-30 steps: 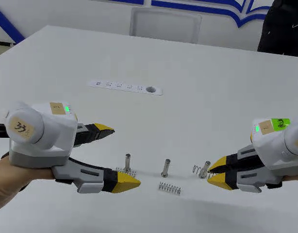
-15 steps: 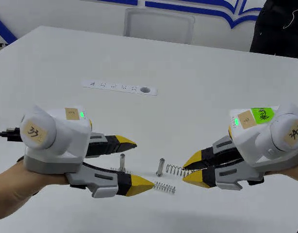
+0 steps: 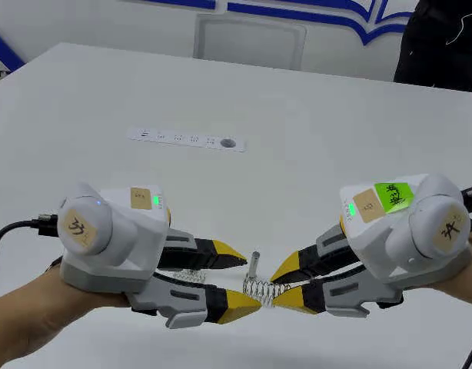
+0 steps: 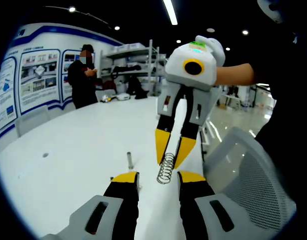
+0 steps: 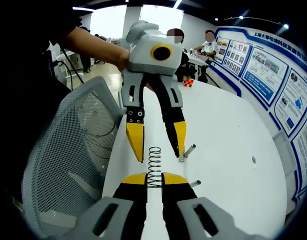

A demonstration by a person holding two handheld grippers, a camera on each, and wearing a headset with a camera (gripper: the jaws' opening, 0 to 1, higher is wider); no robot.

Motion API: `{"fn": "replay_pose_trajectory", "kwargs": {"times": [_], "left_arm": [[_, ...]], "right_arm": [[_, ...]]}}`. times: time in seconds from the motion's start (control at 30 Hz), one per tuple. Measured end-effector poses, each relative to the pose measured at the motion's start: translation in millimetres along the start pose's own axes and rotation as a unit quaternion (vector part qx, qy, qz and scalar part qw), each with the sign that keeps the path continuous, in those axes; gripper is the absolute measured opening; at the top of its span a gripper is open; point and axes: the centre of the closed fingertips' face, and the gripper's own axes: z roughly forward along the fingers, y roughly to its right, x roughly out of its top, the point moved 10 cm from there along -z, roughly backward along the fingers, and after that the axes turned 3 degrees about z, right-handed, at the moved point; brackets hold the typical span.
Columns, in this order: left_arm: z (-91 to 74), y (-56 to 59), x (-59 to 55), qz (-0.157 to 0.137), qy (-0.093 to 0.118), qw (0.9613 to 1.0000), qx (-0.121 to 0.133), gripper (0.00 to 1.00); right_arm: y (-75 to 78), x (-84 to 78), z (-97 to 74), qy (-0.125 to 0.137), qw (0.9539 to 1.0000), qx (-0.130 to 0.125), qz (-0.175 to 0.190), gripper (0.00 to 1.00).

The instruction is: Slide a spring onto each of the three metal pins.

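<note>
Power strip (image 3: pixel 186 139) flat on white table (image 3: pixel 336 138); chair (image 3: pixel 249 42) beyond far edge.

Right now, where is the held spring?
Head view, low centre: the spring is pinched by the right gripper, just in front of an upright pin, facing the left gripper.

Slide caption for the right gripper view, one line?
Right gripper holds a spring up to the open left gripper, a pin nearby on the table.
</note>
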Motion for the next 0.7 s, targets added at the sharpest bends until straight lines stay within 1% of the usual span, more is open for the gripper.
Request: {"fn": "replay_pose_trajectory", "kwargs": {"times": [0.1, 0.27, 0.3, 0.33, 0.43, 0.53, 0.63, 0.7], "left_arm": [[0.4, 0.6, -1.0, -0.001, -0.004, 1.0000, -0.003, 0.30], [0.6, 2.3, -1.0, -0.003, -0.006, 0.9999, -0.015, 0.20], [0.8, 3.4, -0.9, -0.002, -0.006, 0.9998, -0.021, 0.17], [1.0, 3.7, -0.8, 0.000, -0.007, 0.9997, -0.021, 0.15], [1.8, 4.9, -1.1, 0.004, -0.013, 0.9996, -0.024, 0.14], [1.8, 5.4, -0.6, 0.006, -0.012, 0.9996, -0.026, 0.13], [1.2, 7.0, -0.5, 0.021, -0.009, 0.9994, -0.025, 0.12], [-0.1, 8.7, -0.3, 0.031, -0.004, 0.9991, -0.029, 0.11]], "right_arm": [[-0.4, 2.1, 1.7, 0.002, 1.0000, 0.003, -0.003, 0.11], [-0.1, 3.1, 3.6, 0.001, 0.9999, 0.008, -0.007, 0.11], [-0.1, 3.7, 3.8, 0.003, 0.9999, 0.008, -0.007, 0.11], [0.1, 4.1, 3.8, 0.003, 0.9999, 0.008, -0.008, 0.11], [0.0, 5.5, 4.0, 0.002, 0.9999, 0.011, -0.012, 0.11], [-0.9, 6.6, 3.8, 0.001, 0.9998, 0.012, -0.015, 0.11], [-1.5, 8.1, 2.7, 0.000, 0.9997, 0.010, -0.020, 0.11], [-2.9, 9.7, 1.4, -0.001, 0.9995, 0.012, -0.028, 0.11]]}}
